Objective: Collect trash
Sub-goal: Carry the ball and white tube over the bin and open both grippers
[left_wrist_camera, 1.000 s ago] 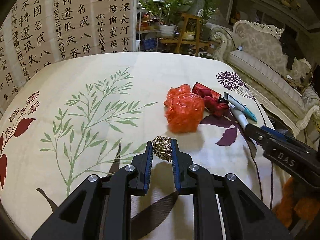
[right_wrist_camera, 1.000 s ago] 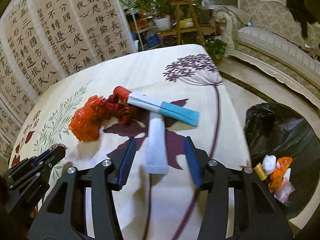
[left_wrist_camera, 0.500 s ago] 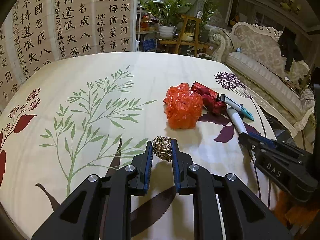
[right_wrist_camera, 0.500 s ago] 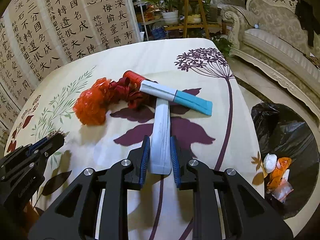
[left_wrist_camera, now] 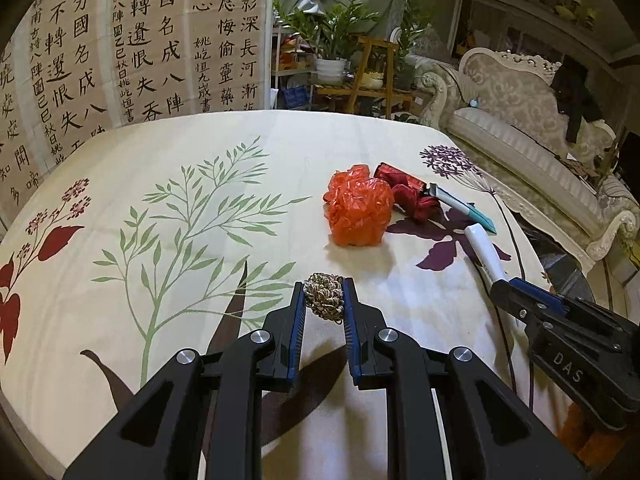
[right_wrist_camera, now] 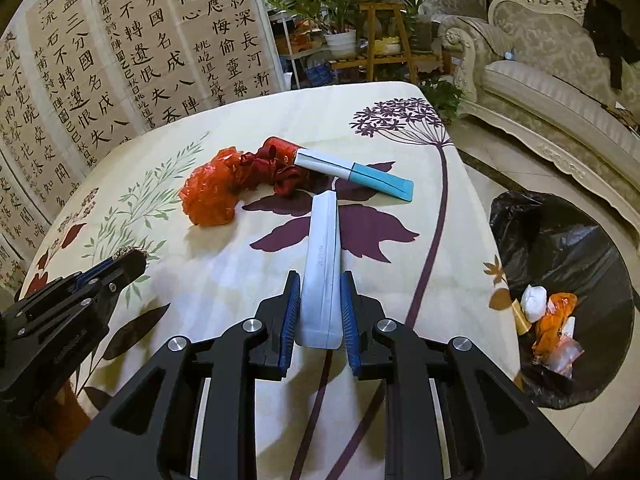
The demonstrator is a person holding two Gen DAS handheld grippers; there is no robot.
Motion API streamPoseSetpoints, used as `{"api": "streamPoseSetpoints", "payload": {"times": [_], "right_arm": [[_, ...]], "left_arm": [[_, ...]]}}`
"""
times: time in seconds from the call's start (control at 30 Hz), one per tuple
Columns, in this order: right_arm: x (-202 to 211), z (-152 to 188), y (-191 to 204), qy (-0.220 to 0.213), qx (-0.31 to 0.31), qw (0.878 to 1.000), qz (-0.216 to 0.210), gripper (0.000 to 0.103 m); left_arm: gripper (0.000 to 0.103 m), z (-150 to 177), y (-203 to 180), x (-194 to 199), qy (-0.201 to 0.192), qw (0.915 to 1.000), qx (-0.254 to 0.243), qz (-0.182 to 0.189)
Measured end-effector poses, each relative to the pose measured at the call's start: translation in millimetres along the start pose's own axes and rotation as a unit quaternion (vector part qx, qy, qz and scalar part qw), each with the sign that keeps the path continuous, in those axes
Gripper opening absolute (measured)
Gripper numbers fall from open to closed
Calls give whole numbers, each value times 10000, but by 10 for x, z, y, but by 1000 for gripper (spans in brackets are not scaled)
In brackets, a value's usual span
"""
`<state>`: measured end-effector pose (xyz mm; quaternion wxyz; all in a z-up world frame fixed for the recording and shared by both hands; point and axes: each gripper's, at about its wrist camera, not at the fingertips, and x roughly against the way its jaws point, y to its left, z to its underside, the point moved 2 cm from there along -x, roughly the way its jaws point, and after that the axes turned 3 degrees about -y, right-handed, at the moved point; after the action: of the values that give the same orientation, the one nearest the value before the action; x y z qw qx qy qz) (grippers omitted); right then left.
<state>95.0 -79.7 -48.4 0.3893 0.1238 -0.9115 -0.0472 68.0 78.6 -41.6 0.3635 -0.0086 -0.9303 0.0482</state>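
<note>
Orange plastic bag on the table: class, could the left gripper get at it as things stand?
Probably not yet. The left gripper is shut on a fibre ball, so its jaws are occupied. The orange plastic bag lies just ahead with bare tablecloth between.

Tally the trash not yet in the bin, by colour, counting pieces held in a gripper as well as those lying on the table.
Orange-red crumpled plastic bag: 1
Dark red wrapper: 1
White-and-teal tube: 1
White tube, in the right gripper: 1
Tan twine ball, in the left gripper: 1
Total: 5
</note>
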Motion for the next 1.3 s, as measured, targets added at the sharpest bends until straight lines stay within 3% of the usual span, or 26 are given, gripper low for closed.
{"api": "streamPoseSetpoints", "payload": {"times": [0.47,0.87,1.3], "right_arm": [[340,45,-355,-339,-283,9984,350,20],[576,123,-1038,-543,-771,9898,1065,20],[710,261,-1720,-626,-1219,9753,1734,20]], "left_arm": [[19,21,-366,141,-121,9992,-239,311],[19,2,-1058,114,-144,9934,-695,902],[19,36,-1900,-59,-39,9810,-1325,1415]]}}
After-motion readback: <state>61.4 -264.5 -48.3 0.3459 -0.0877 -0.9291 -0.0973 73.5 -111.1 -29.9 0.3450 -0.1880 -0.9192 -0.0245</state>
